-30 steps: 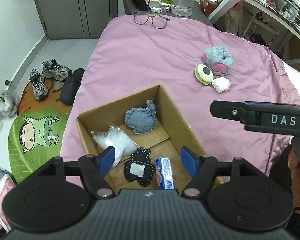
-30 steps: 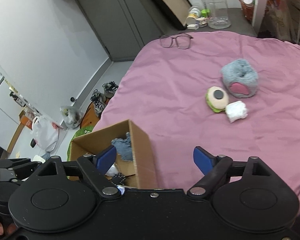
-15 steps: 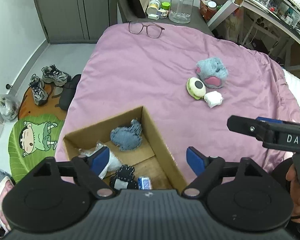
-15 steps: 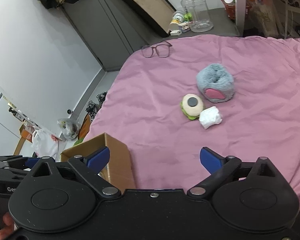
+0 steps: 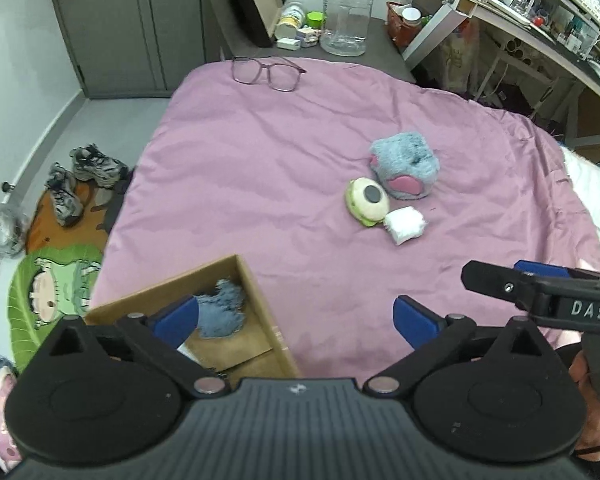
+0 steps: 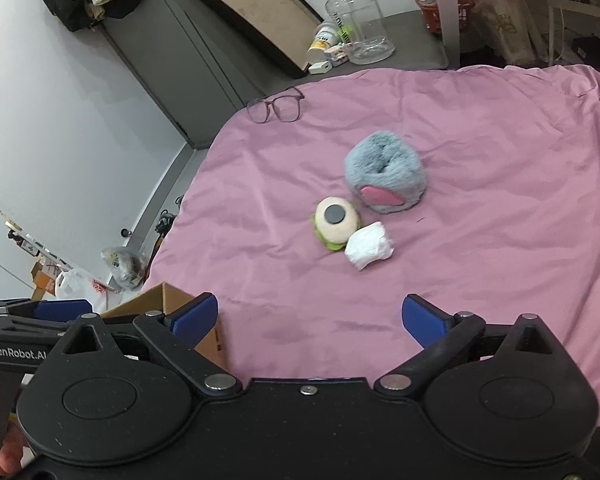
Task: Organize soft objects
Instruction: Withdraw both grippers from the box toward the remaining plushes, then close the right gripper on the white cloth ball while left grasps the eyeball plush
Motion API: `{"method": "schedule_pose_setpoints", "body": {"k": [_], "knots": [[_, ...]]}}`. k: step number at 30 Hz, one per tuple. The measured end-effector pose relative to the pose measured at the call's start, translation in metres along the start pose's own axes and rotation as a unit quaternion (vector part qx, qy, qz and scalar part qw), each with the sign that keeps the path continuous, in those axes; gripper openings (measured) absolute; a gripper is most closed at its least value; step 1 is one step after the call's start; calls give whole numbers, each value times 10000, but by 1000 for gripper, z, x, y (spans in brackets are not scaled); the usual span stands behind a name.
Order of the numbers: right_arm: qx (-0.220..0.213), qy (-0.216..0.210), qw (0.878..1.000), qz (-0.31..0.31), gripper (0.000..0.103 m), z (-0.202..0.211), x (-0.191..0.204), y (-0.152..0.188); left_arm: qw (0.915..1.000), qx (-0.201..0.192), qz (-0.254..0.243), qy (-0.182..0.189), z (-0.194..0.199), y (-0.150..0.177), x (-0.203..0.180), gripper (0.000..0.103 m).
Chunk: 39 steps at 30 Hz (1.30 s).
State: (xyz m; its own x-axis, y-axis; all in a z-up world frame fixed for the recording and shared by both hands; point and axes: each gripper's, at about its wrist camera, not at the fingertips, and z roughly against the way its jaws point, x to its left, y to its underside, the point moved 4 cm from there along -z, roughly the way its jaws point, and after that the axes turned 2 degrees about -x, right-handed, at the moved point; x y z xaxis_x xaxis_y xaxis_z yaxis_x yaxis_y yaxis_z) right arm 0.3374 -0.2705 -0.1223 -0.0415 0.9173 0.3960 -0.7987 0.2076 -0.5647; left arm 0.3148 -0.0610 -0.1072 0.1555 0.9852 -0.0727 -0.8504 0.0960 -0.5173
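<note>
Three soft things lie together on the pink bedspread: a fluffy blue-grey paw plush (image 5: 405, 165) (image 6: 384, 177), a cream and green round plush (image 5: 366, 201) (image 6: 335, 224), and a small white soft bundle (image 5: 404, 224) (image 6: 368, 246). A cardboard box (image 5: 260, 300) (image 6: 168, 300) sits at the bed's near left, holding a blue-grey plush (image 5: 222, 314). My left gripper (image 5: 295, 316) is open and empty, partly over the box's right wall. My right gripper (image 6: 310, 316) is open and empty, short of the three plushes; it shows at the right of the left wrist view (image 5: 540, 292).
Glasses (image 5: 266, 72) (image 6: 275, 109) lie at the far edge of the bed. A clear jug (image 5: 346, 12) and small items stand on the surface behind. Shoes (image 5: 80, 180) and a green mat (image 5: 52, 280) lie on the floor to the left. A desk (image 5: 520, 20) is at the right.
Both grippers have moved right and forward, away from the box and toward the three plushes. The box has slid to the lower left of both views. Both stayed open.
</note>
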Motion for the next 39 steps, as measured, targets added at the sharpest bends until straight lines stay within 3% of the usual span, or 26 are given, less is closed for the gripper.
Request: {"method": "schedule_pose_setpoints", "body": {"k": [6, 10, 18, 22, 24, 32, 37, 39], "knots": [[-55, 38, 9999, -83, 99, -5, -18, -5, 10000, 16, -68, 58, -12, -11, -12, 103], [-132, 92, 9997, -181, 94, -10, -34, -6, 9993, 32, -265, -259, -22, -17, -20, 103], [-30, 112, 9996, -247, 90, -38, -57, -9, 9995, -4, -210, -234, -45, -32, -27, 102], [-58, 91, 9997, -240, 77, -61, -63, -5, 9997, -14, -149, -204, -60, -41, -29, 100], [-100, 93, 9997, -215, 77, -71, -65, -1, 9997, -35, -107, -198, -67, -45, -30, 100], [17, 113, 9997, 211, 77, -101, -67, 2, 9999, 111, -29, -106, -109, -57, -36, 82], [59, 97, 9996, 276, 74, -120, -67, 2, 9996, 254, -79, -63, -134, -62, -40, 80], [-4, 120, 9992, 390, 74, -125, -64, 2, 9996, 287, -35, -19, -142, -64, -38, 75]]}}
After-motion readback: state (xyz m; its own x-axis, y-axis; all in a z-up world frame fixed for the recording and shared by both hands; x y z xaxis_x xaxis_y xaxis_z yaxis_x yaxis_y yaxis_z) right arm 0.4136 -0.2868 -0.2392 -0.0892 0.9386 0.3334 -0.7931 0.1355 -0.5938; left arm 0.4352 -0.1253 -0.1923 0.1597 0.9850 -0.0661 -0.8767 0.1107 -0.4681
